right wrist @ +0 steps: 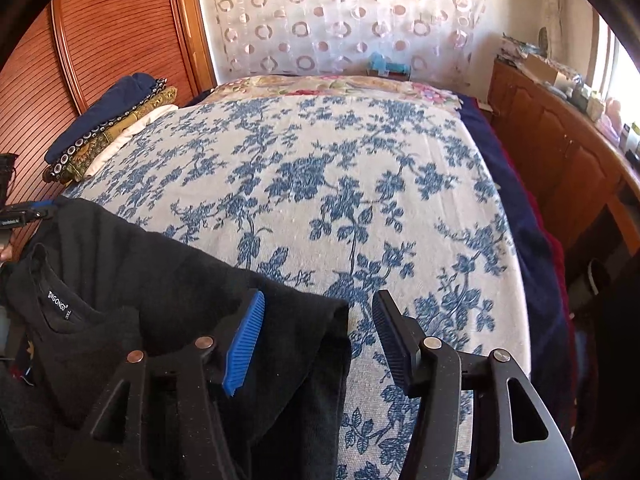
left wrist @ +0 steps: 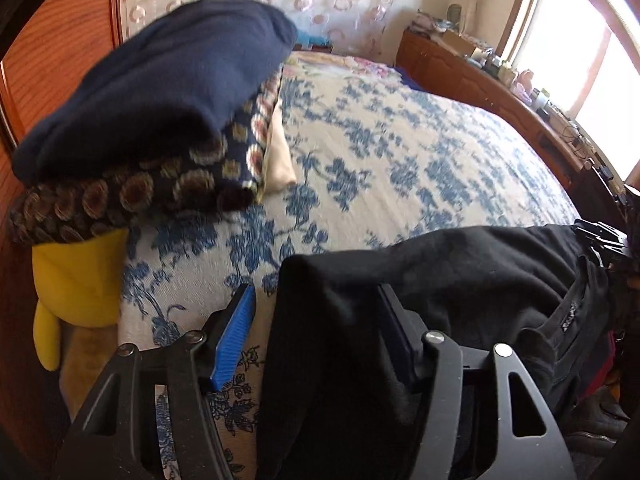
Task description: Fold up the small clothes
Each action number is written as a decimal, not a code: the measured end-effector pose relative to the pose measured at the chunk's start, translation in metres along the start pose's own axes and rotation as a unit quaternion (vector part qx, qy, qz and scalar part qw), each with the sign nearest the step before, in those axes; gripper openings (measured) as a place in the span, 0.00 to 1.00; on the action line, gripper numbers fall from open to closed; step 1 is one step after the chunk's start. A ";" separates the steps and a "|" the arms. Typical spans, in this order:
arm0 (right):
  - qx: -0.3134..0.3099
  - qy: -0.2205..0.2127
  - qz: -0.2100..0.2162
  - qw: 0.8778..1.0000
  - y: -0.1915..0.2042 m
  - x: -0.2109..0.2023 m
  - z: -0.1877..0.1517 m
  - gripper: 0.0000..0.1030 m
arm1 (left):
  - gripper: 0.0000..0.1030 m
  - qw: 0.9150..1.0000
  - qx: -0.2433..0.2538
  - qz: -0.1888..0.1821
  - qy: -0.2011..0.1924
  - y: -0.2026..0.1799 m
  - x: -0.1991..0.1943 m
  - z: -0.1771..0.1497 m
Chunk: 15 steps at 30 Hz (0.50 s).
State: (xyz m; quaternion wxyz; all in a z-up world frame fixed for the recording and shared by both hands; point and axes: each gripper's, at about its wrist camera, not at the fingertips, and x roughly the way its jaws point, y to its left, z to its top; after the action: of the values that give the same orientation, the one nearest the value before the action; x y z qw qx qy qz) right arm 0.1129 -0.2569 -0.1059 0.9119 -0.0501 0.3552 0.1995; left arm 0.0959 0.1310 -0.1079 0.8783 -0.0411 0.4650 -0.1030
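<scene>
A black top [left wrist: 440,272] lies over the near edge of the bed, its collar label [right wrist: 60,300] facing up. My left gripper [left wrist: 316,292] straddles the garment's left shoulder. The cloth lies against the dark pad, and a gap shows between it and the blue pad [left wrist: 236,336], so the jaws stand open. My right gripper [right wrist: 320,296] is open over the other shoulder corner of the black top [right wrist: 140,264]. The fabric lies by its blue pad [right wrist: 244,344] and stops short of the dark pad. The left gripper's blue tip [right wrist: 40,205] shows at the garment's far side.
The bed has a white and blue floral cover [right wrist: 320,184]. A stack of folded clothes [left wrist: 160,100] sits at its left edge by the wooden wardrobe [right wrist: 100,40], with a yellow object [left wrist: 76,280] below it. A wooden cabinet [right wrist: 560,152] with clutter runs along the right under a window.
</scene>
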 end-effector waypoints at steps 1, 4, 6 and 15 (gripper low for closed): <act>0.002 0.000 0.000 1.000 -0.001 0.000 0.000 0.60 | 0.61 1.000 0.001 0.000 -0.003 0.000 -0.001 -0.001; 0.009 0.001 -0.001 1.000 -0.003 0.000 -0.001 0.63 | 0.61 1.000 -0.002 0.001 -0.002 0.000 -0.002 -0.002; 0.011 0.003 0.003 1.000 -0.002 0.000 -0.003 0.63 | 0.61 1.000 0.003 0.005 -0.003 -0.001 -0.002 -0.003; -0.005 0.003 0.036 0.999 0.011 -0.004 -0.011 0.28 | 0.15 0.999 0.012 -0.046 -0.001 -0.011 0.002 -0.006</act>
State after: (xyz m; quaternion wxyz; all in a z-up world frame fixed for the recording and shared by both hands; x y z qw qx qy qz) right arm 0.0991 -0.2508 -0.1105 0.9027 -0.0426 0.3584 0.2342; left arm 0.0905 0.1198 -0.1107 0.8735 -0.0522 0.4608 -0.1484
